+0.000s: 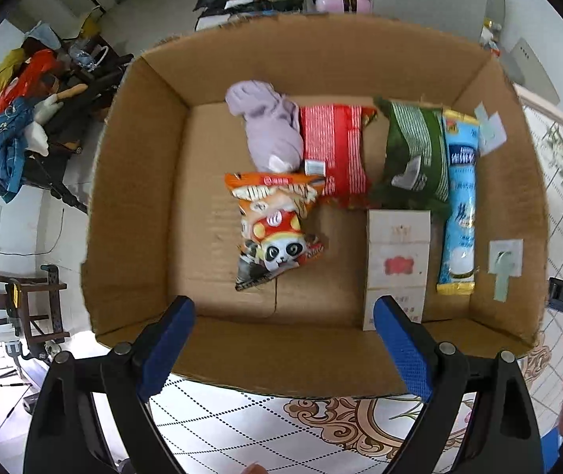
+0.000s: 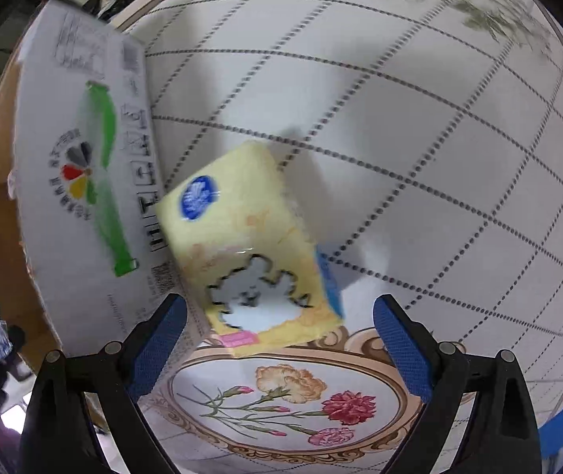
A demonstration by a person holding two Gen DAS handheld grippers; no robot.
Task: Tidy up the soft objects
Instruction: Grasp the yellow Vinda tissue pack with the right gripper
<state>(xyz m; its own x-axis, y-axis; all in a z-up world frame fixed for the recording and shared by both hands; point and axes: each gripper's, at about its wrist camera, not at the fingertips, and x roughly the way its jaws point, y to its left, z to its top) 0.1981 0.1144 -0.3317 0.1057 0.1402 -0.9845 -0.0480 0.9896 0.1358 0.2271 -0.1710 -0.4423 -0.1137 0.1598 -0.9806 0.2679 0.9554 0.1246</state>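
A corrugated cardboard box (image 1: 143,205) with raw, uneven cut edges sits on a table covered in a glossy cloth (image 2: 400,126) printed with a dotted diamond grid and a carnation medallion. Seen from the left wrist camera, the left gripper (image 1: 284,339) hovers above the box's near wall, its blue, fine-textured pads spread wide and grasping nothing.

Inside the box, the soft goods lie flat on the floor: a bunched lilac knit cloth (image 1: 269,126) touching a crinkled red foil packet (image 1: 336,150); just in front of these, an orange snack bag (image 1: 275,229) printed with a cartoon panda; to the right, a dark green striped packet (image 1: 411,150) pressed against a long, slim pale-blue packet (image 1: 459,205) that runs along the right wall. A flat, pale rectangular pack (image 1: 398,252) with a red emblem lies before the green packet. Two hook-like stickers (image 1: 504,264) cling to the inner right wall.

In the right wrist view, the right gripper (image 2: 279,339) is likewise released, its jaws wide apart and empty. Ahead of them a block-shaped yellow tissue pack (image 2: 241,245) in shiny film, bearing a round blue logo and a scalloped window, rests on the tablecloth, just beside the box's white printed outer wall (image 2: 83,166); whether they touch cannot be told.
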